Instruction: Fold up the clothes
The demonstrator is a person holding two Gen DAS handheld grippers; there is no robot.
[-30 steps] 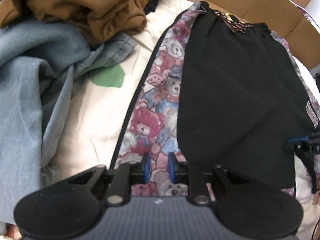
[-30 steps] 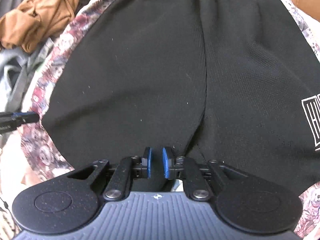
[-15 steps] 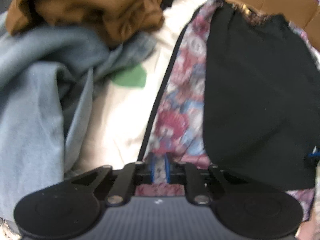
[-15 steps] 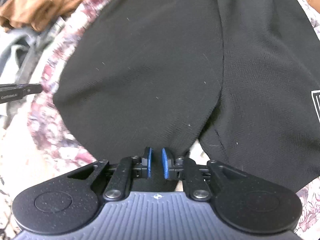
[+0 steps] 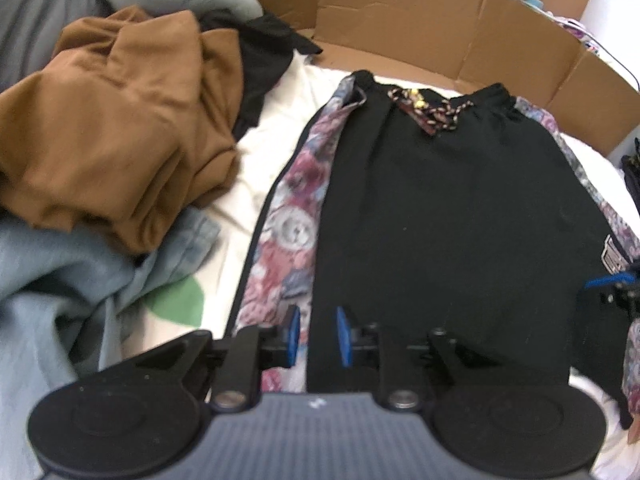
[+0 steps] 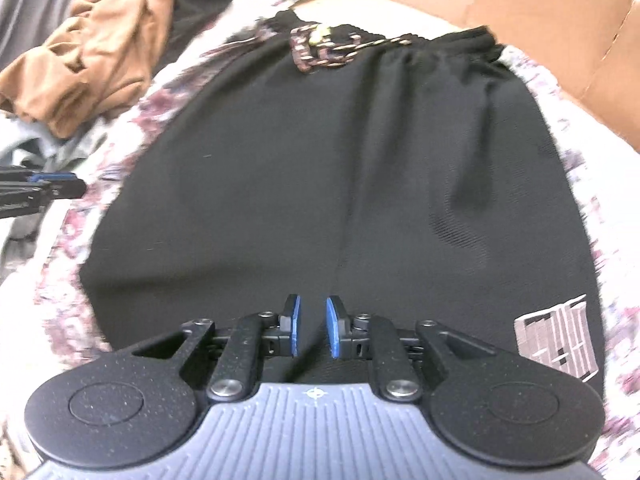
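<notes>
Left wrist view shows the black shorts (image 5: 452, 216) spread flat on the white sheet (image 5: 276, 136), waistband and patterned drawstring (image 5: 428, 114) at the far end, bear-print side panels (image 5: 288, 216) running down both edges. A second ago the near hem lay lower in both views with sheet showing at the crotch; now black cloth runs right up under both tools, so the hem looks lifted towards the cameras. The left gripper (image 5: 314, 336) has its blue pads a little apart, straddling the seam between print panel and black cloth; its jaws have just been opening slightly, with cloth between them. The right gripper (image 6: 312, 332) sits at the near middle hem, jaws likewise just eased wider, black fabric between the pads. Whether either pad presses the cloth I cannot tell. To me this reads as the start of folding the hem up towards the waistband. A brown garment (image 5: 120, 120) and blue denim (image 5: 48, 280) lie heaped to the left, cardboard (image 5: 440, 28) beyond.
</notes>
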